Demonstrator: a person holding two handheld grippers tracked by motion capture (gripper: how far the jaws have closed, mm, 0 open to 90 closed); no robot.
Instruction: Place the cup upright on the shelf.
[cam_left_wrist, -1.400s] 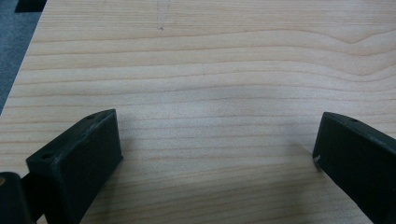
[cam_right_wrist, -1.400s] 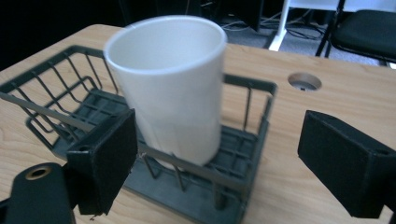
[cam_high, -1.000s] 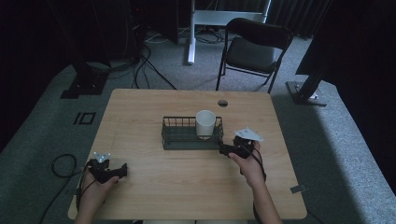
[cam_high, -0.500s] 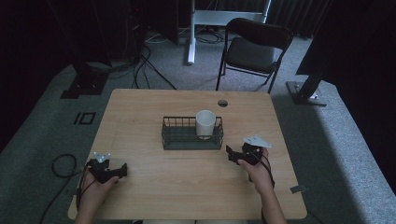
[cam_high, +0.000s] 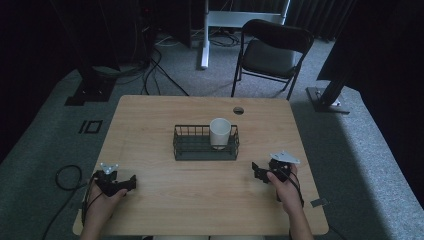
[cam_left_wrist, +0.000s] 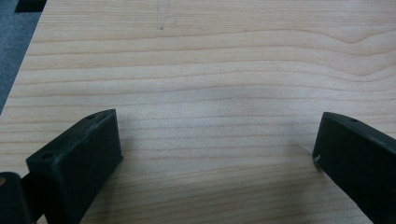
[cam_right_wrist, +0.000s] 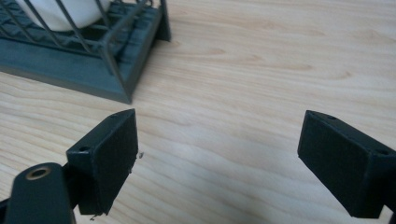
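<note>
White cup (cam_high: 220, 132) upright in right end of dark wire basket (cam_high: 205, 143), mid worktop (cam_high: 150, 120). Right gripper (cam_high: 259, 172) near basket's right corner, jaws spread, empty. Left gripper (cam_high: 131, 182) well apart at near-left, jaws spread, empty.

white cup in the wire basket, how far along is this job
Done: the white cup stands upright in the wire basket. In hand: nothing; the right gripper and left gripper are open on the table. Left: seemingly nothing.
</note>
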